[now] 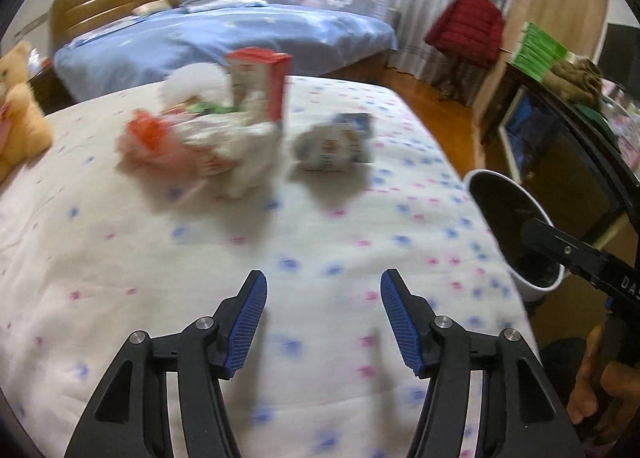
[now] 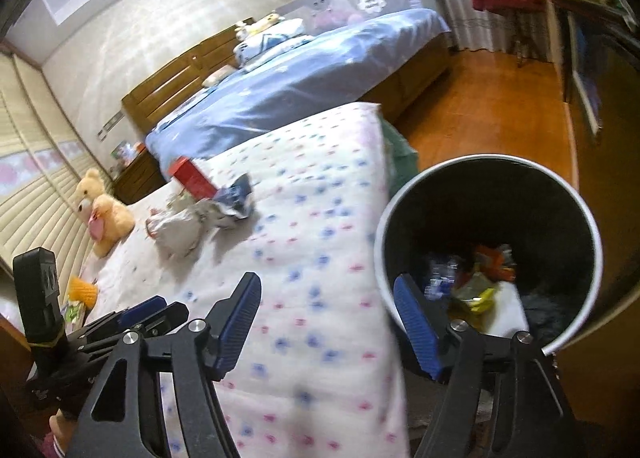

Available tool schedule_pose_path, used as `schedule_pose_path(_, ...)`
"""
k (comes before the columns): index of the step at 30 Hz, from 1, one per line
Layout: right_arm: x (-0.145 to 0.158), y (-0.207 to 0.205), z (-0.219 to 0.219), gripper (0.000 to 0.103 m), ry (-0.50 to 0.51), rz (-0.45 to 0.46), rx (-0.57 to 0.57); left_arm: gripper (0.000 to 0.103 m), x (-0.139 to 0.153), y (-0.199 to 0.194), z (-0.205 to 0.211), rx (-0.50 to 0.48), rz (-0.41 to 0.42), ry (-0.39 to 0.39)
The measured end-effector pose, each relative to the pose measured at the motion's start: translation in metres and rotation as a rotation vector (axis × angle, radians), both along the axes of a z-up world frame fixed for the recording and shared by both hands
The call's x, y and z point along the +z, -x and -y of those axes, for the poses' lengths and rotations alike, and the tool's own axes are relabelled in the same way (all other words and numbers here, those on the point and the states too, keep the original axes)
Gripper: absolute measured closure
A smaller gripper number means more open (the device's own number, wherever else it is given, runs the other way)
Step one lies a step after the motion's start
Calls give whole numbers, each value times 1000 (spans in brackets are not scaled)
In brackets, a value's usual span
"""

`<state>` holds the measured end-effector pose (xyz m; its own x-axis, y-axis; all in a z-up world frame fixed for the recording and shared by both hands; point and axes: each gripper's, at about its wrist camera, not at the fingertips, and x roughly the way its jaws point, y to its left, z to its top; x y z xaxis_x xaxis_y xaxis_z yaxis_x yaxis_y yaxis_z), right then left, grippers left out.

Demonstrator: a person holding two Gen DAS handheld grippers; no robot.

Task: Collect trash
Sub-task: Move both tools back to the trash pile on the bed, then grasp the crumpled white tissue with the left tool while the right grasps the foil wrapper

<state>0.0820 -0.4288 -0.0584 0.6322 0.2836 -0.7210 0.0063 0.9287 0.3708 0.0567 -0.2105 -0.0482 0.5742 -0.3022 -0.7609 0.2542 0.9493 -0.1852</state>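
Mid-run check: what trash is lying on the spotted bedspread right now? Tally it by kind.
Red-and-white carton: 1
Crumpled blue-and-white packet: 1
Orange-pink bag: 1
White crumpled wads: 2, a rough count, since the pile is blurred
Total: 5
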Motion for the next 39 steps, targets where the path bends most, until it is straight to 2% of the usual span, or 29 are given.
schedule_pose_path(9,-12,-25,-44,32,5,-4,82,44,4,-13,-43,117,-1,-10)
schedule_pose_path(14,-17,-44,-64,32,22,-7,128,44,1,-30,-46,131,-2,-31)
schedule_pose_path(18,-21,-60,-75,33,24,-13,156,44,-2,-50,-43,125,-11,-9)
schedule_pose_path(27,-26,-78,-75,34,12,-21,152,44,-19,-97,-35,100,-46,48)
schedule_pose_path(31,-26,-81,-75,34,5,-20,148,46,-24,-109,-25,100,-30,31)
schedule_pose_path(32,-26,-82,-75,34,5,-21,150,62,-24,-110,-23,97,-26,28)
schedule_pose_path(33,-26,-83,-76,34,5,-23,152,84,-26,-114,-23,89,-26,35)
schedule_pose_path(34,-26,-83,-78,34,4,-23,155,90,-27,-115,-22,80,-32,45)
schedule_pose_path(39,-27,-88,-93,34,11,-15,179,95,-26,-110,-30,63,2,59)
